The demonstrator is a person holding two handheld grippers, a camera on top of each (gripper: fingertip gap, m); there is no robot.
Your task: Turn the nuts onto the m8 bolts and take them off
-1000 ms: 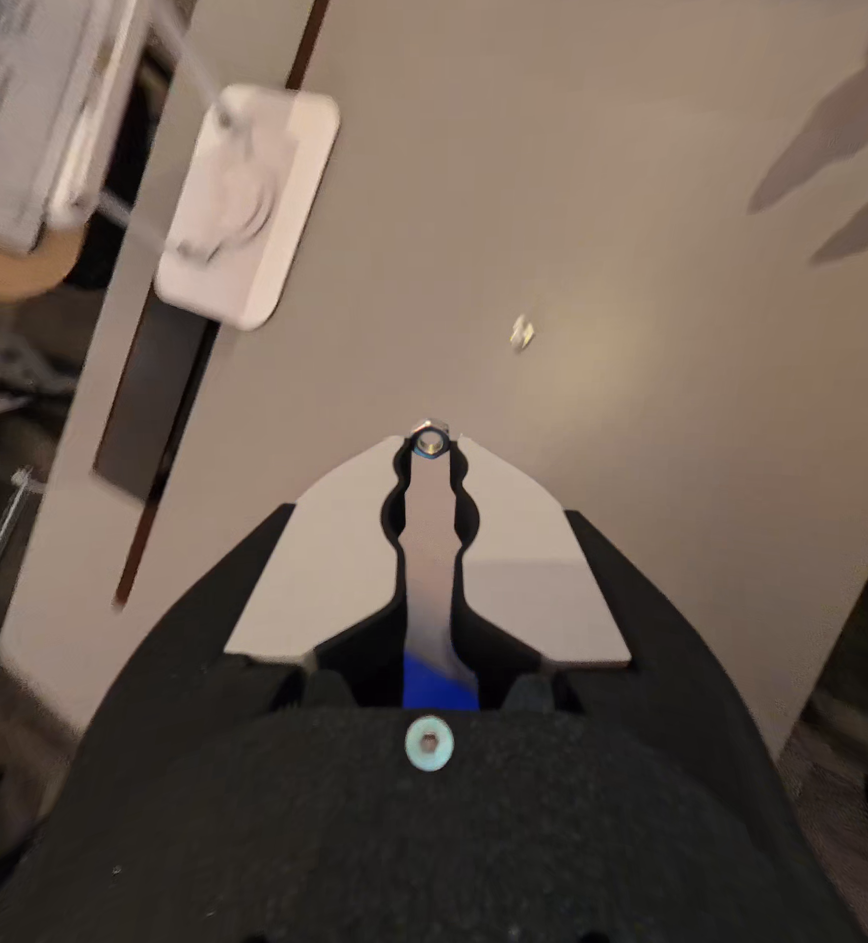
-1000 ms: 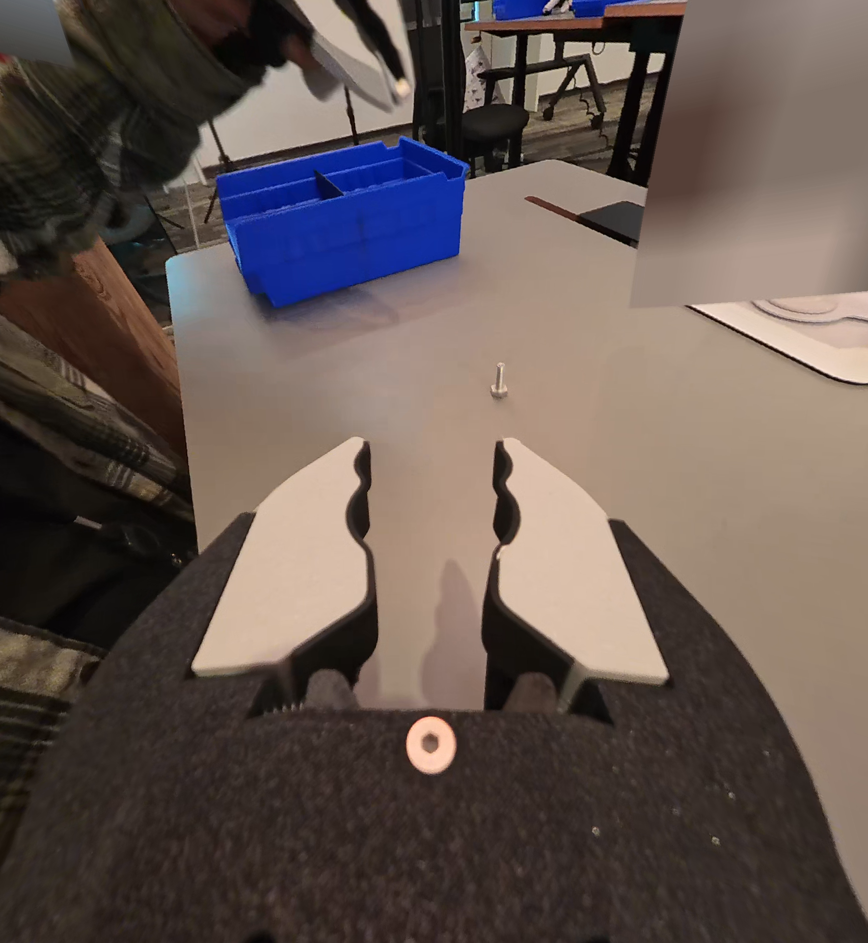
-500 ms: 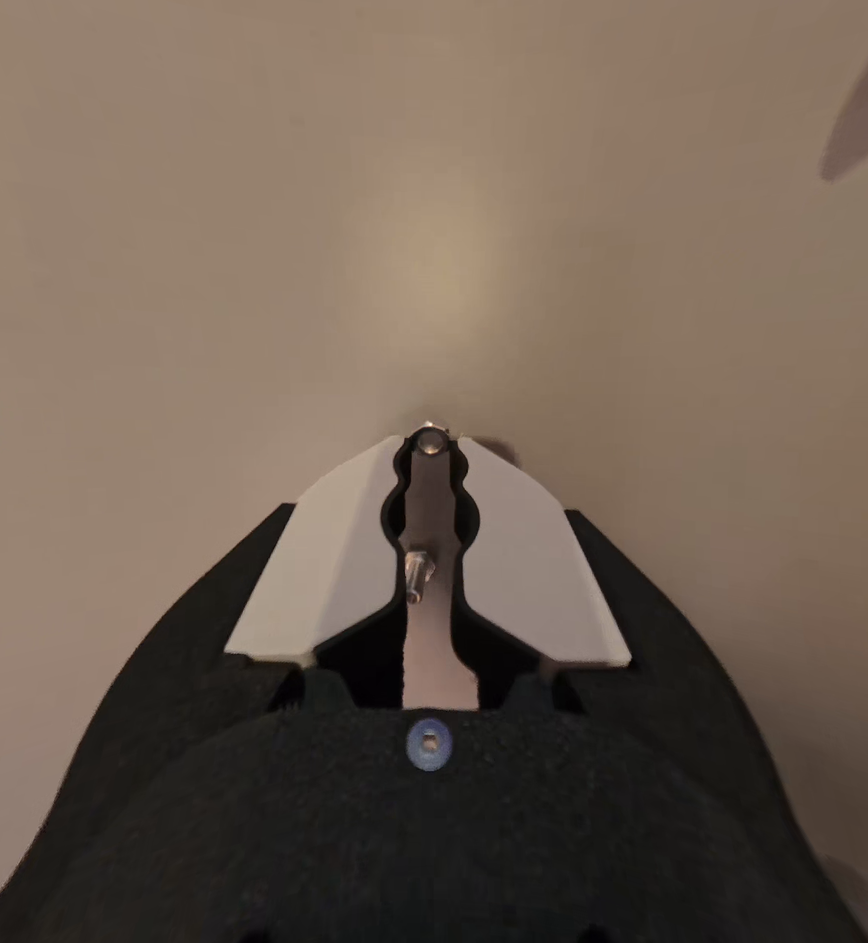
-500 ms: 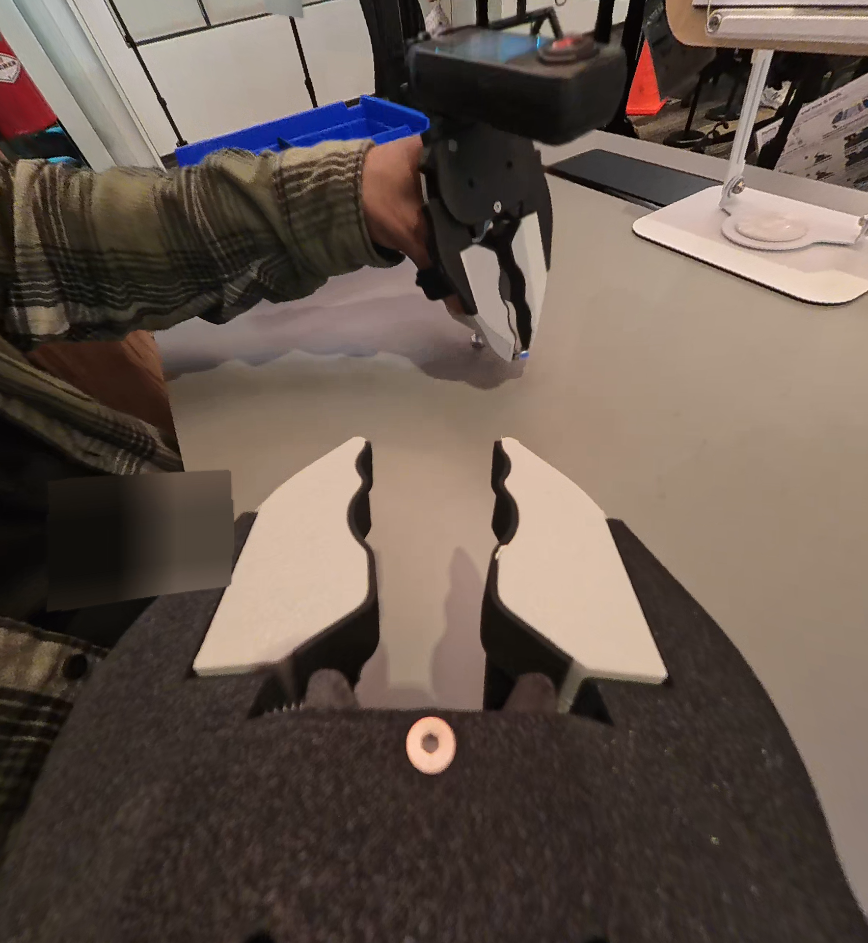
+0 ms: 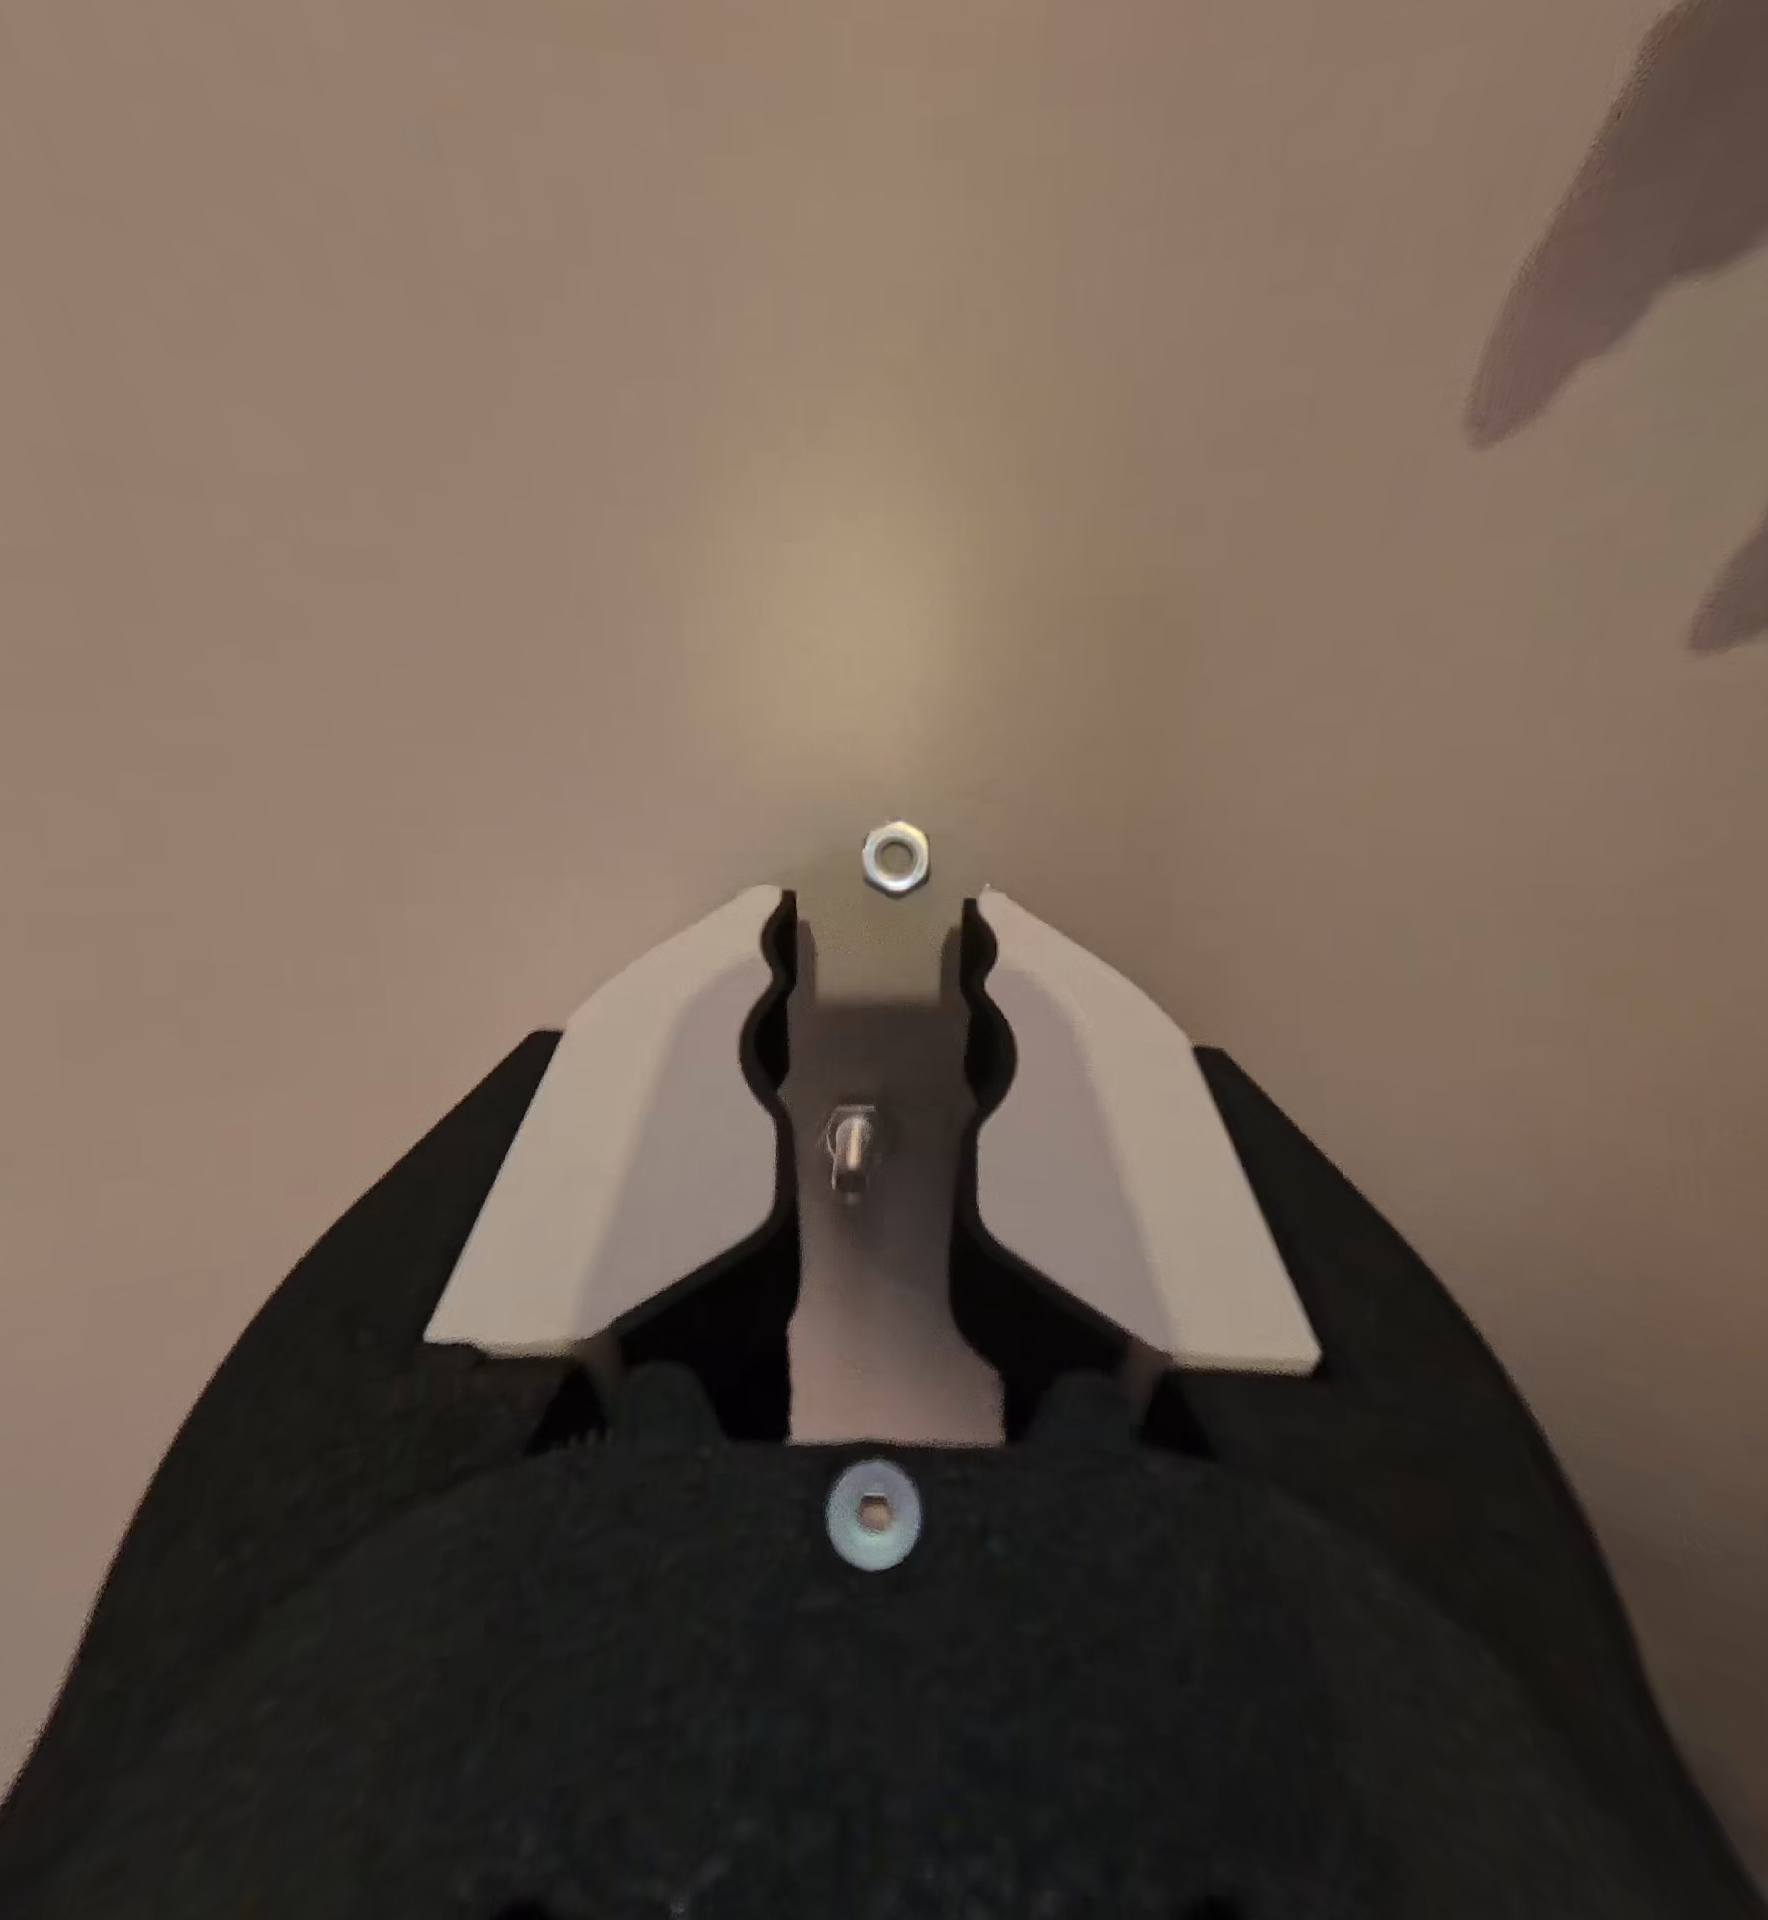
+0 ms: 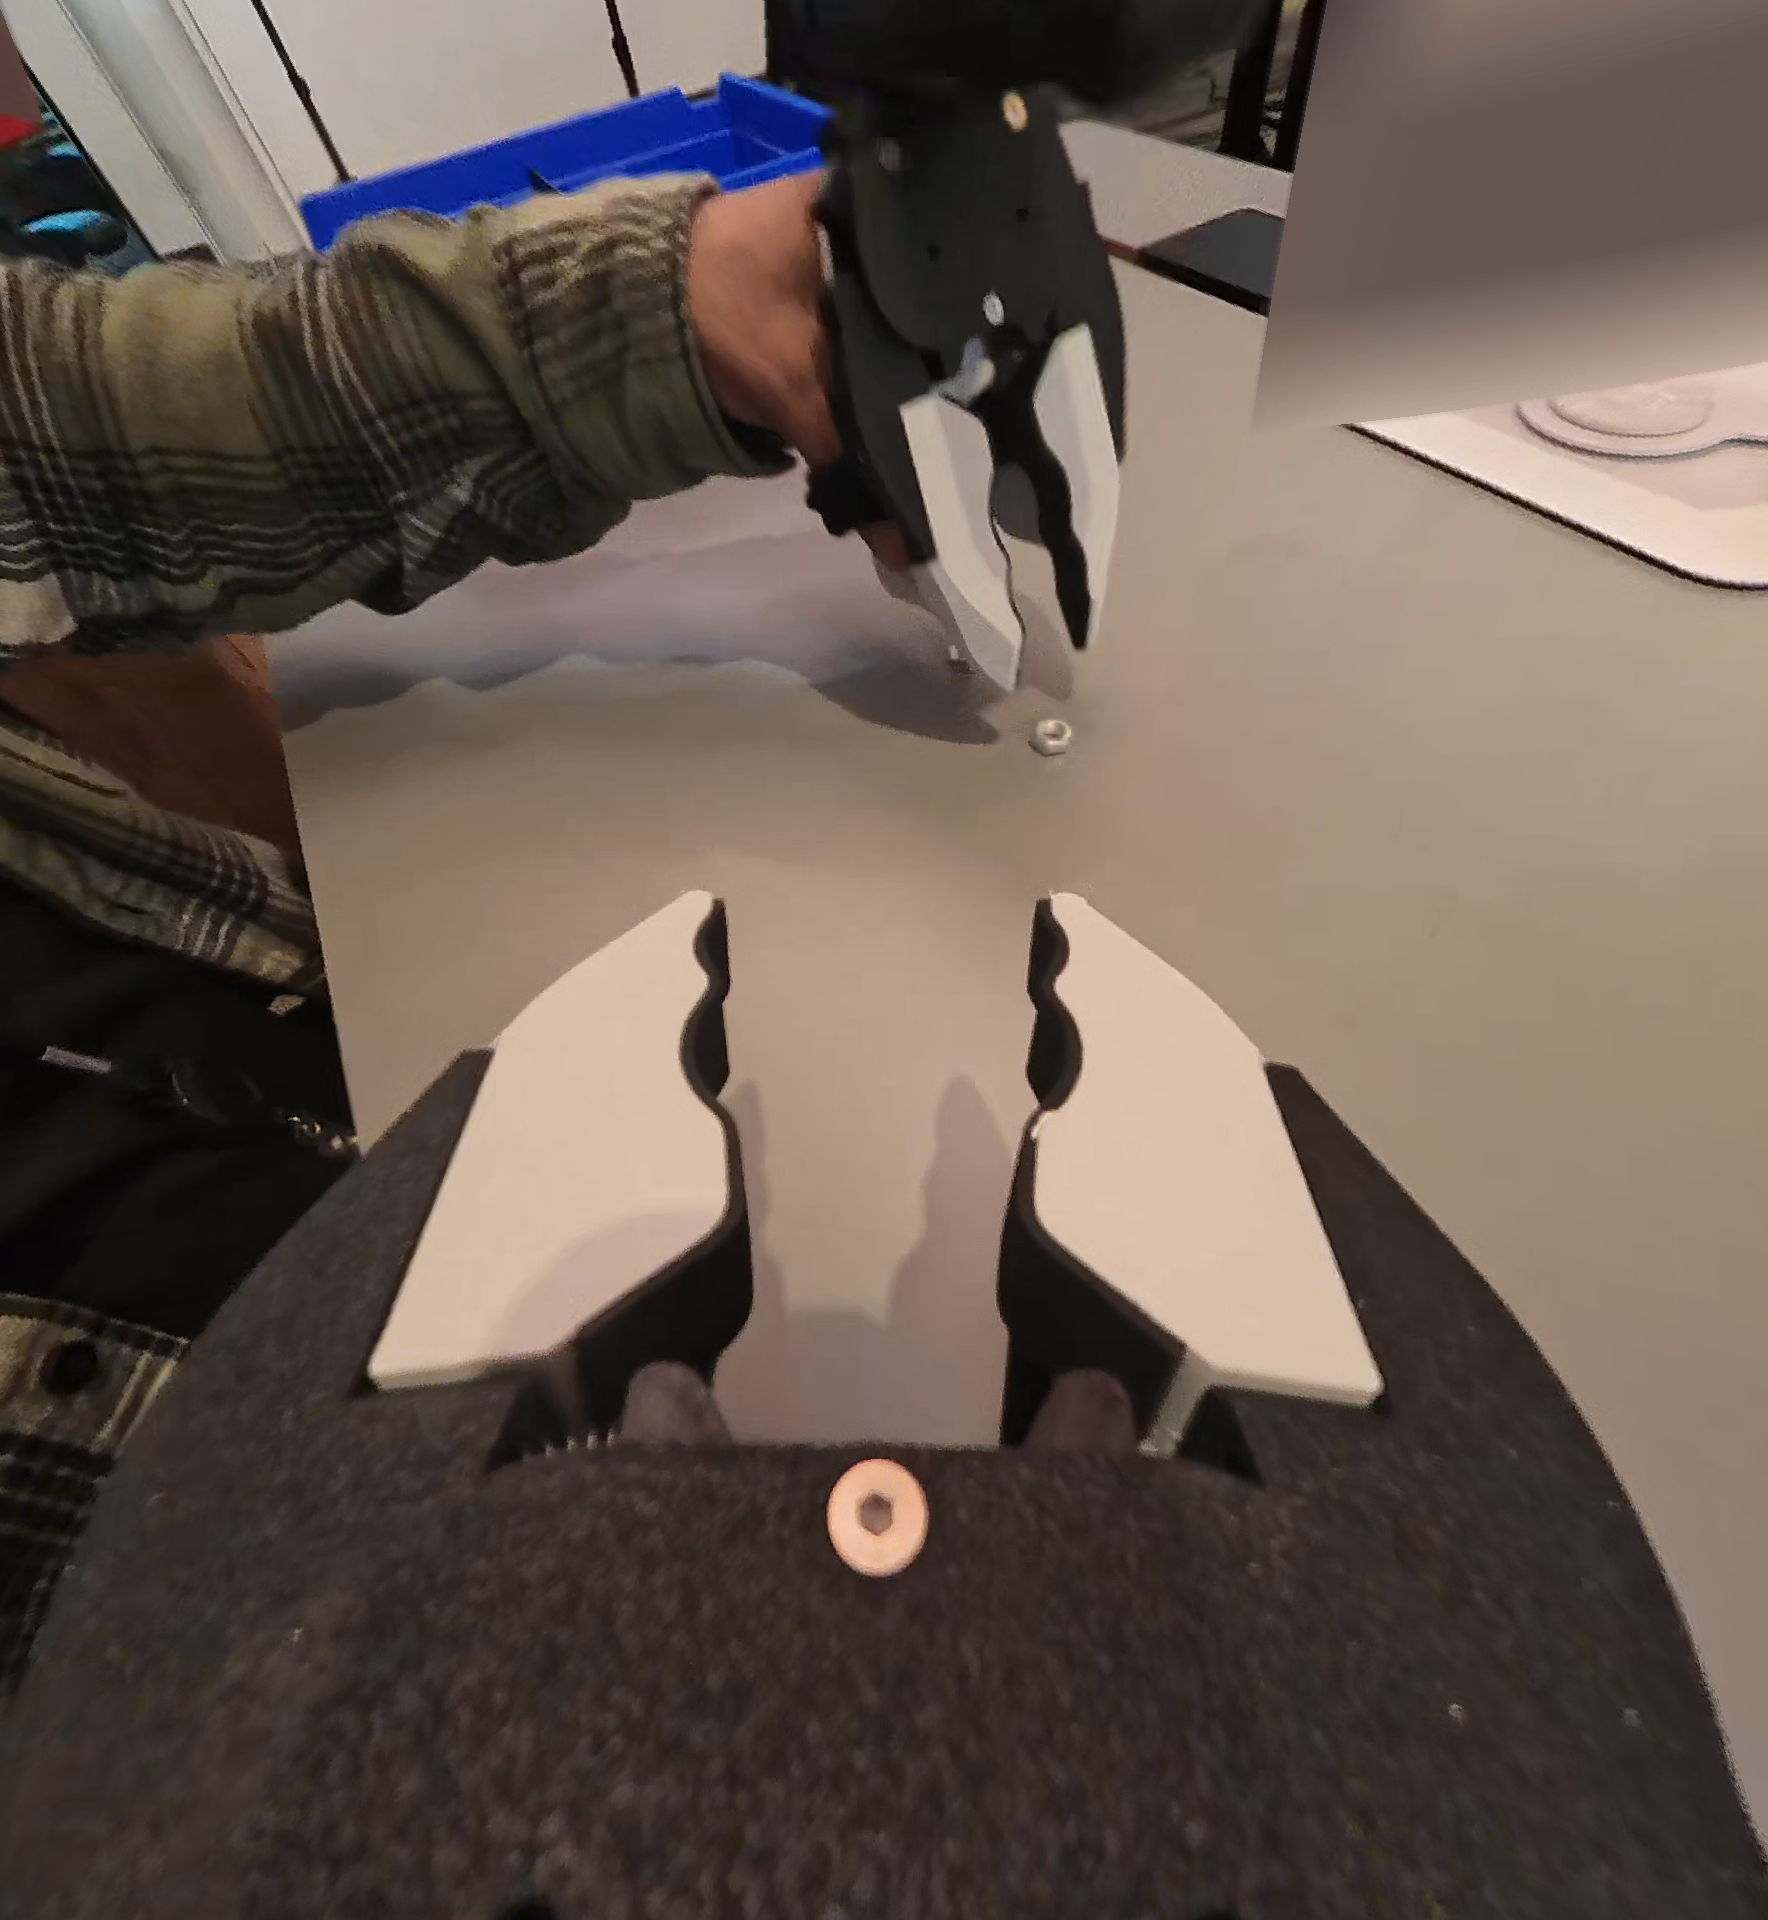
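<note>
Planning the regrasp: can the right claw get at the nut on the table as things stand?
Probably yes. The right claw is open and empty, with bare table up to the nut. The left claw hangs just above the nut, so the approach looks tight.

Silver nut (image 5: 892,858), grey table (image 6: 1379,935), blue bin (image 6: 568,166), green plaid sleeve (image 6: 288,416).

nut (image 5: 892,858) on table (image 5: 444,520), bolt (image 5: 852,1148) just beside

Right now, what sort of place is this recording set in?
Probably a lab or workshop in an office: a grey table bearing a loose nut, a blue parts bin behind, and a white stand base.
</note>
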